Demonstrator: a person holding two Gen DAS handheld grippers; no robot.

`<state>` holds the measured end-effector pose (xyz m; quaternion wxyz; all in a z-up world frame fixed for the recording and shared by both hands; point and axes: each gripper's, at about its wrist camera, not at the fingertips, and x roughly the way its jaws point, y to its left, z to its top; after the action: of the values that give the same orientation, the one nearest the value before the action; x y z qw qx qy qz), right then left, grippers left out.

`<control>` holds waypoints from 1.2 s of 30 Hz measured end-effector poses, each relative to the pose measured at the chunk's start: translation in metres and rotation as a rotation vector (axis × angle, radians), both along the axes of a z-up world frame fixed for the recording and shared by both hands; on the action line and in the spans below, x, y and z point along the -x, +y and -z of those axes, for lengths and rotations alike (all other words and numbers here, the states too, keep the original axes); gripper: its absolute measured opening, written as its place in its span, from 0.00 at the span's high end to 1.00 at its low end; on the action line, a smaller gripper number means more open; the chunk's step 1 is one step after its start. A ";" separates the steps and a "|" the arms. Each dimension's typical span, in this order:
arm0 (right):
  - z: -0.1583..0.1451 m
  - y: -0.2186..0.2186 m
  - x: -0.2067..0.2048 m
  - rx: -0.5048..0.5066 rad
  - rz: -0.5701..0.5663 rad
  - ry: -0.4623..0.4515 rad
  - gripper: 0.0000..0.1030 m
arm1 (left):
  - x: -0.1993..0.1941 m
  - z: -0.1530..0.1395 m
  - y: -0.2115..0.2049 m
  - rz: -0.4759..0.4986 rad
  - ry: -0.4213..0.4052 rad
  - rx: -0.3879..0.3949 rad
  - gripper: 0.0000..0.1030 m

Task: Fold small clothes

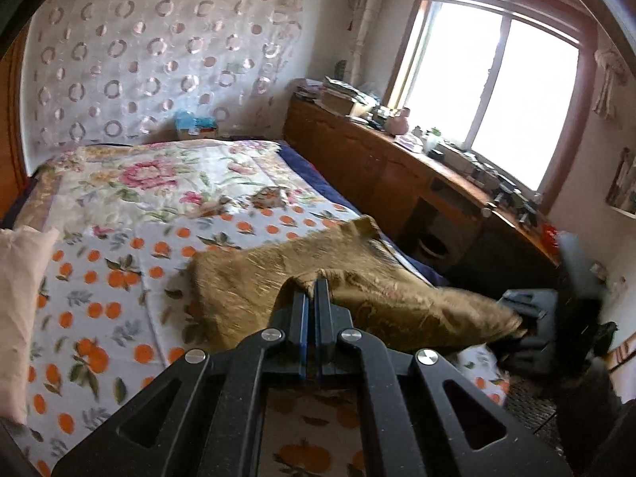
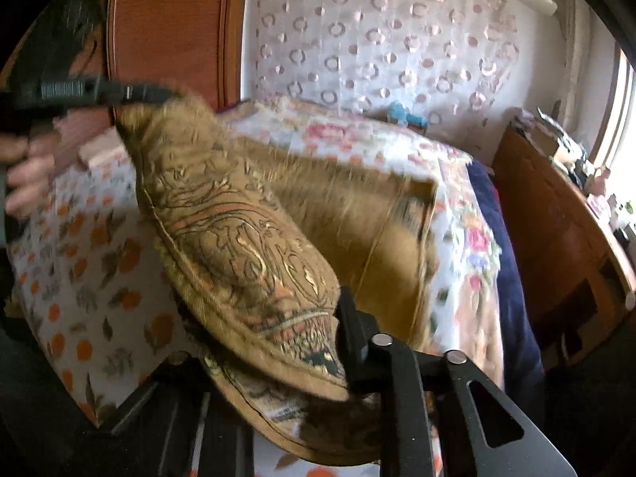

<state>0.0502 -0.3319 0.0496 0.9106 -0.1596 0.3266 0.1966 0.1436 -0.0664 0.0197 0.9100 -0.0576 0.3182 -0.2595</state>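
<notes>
A golden-brown patterned garment (image 1: 357, 278) hangs stretched above the flowered bedspread (image 1: 119, 278), its far part resting on the bed. My left gripper (image 1: 316, 284) is shut on one edge of it. In the right wrist view the same gripper (image 2: 159, 93) pinches the cloth's upper left corner, with a hand (image 2: 24, 167) behind it. The garment (image 2: 238, 230) drapes over my right gripper (image 2: 330, 314), hiding one finger; the other finger (image 2: 349, 318) presses against the cloth, so the jaws look shut on its lower edge. In the left wrist view the right gripper (image 1: 528, 318) is a dark blur at the cloth's right end.
A pale pillow (image 1: 20, 298) lies at the bed's left side. A long wooden cabinet (image 1: 377, 167) with clutter on top runs along the bed's right side under a window (image 1: 489, 95). A ring-patterned curtain (image 1: 159, 59) hangs behind the bed.
</notes>
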 end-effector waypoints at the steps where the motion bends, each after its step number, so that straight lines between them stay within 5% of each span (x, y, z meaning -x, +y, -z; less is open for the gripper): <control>1: -0.008 0.001 -0.007 -0.008 -0.006 -0.014 0.83 | -0.005 -0.001 0.002 -0.015 -0.003 -0.013 0.98; 6: -0.030 0.009 -0.056 -0.032 -0.038 -0.041 0.83 | -0.034 0.006 0.009 -0.057 0.021 -0.067 0.97; 12: -0.013 0.018 -0.127 -0.050 -0.058 0.052 0.83 | -0.069 0.035 0.015 -0.086 0.100 -0.105 0.92; 17: 0.000 0.026 -0.169 -0.017 -0.054 0.101 0.71 | -0.077 0.042 0.028 -0.097 0.114 -0.083 0.59; 20: -0.010 0.027 -0.188 -0.028 -0.042 0.081 0.63 | -0.080 0.044 0.032 -0.094 0.118 -0.083 0.58; 28: -0.033 0.028 -0.204 -0.026 0.051 -0.004 0.54 | -0.094 0.053 0.026 -0.059 0.137 -0.113 0.57; 36: -0.023 0.007 -0.137 -0.053 0.114 0.008 0.47 | -0.113 0.062 0.017 -0.039 0.144 -0.155 0.57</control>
<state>0.1868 -0.3253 0.0729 0.9229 -0.1156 0.3336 0.1537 0.2565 -0.0490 -0.0420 0.8913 -0.0118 0.4008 -0.2116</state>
